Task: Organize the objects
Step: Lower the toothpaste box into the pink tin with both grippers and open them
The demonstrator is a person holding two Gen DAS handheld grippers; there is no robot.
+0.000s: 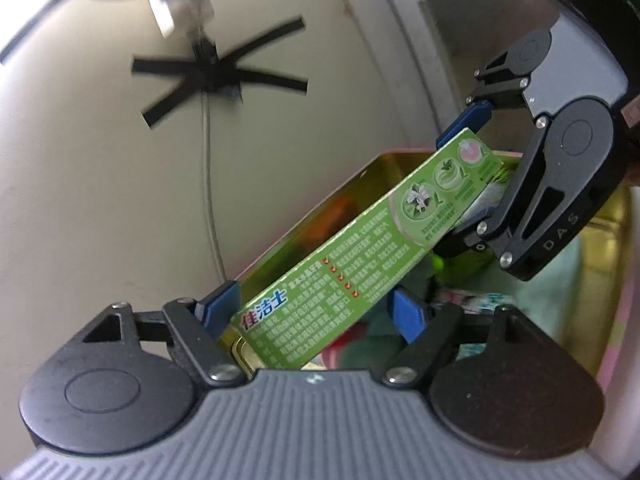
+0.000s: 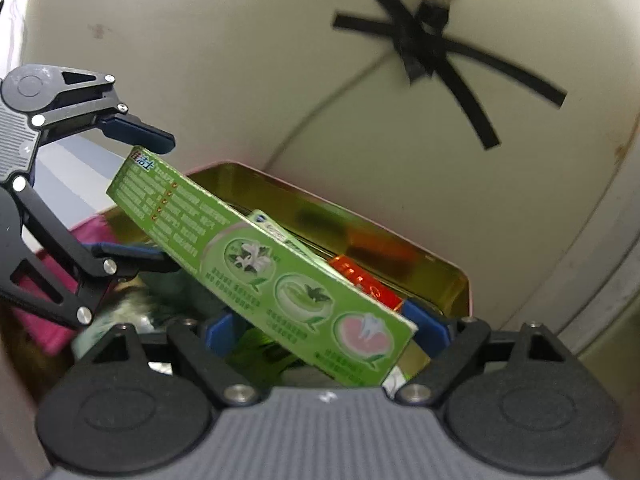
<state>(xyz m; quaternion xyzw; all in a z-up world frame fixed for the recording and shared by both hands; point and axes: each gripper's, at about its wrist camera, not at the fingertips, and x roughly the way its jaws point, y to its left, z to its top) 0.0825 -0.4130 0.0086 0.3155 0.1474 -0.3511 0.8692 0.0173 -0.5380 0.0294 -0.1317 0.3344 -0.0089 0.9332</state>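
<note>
green toothpaste box point(image 1: 360, 240) tilted over gold tin point(image 1: 360, 176); left gripper point(image 1: 316, 312) and right gripper point(image 2: 328, 328) fingers each pinching one end.

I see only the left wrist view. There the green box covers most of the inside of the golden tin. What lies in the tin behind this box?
Observer: The right wrist view shows an orange-red packet in the golden tin, just behind the green box.
Operator: Is there anything else between the packet and the box?
Observer: Yes. A second green carton with a blue and white mark at its end shows just above the top edge of the green box, beside the packet.
</note>
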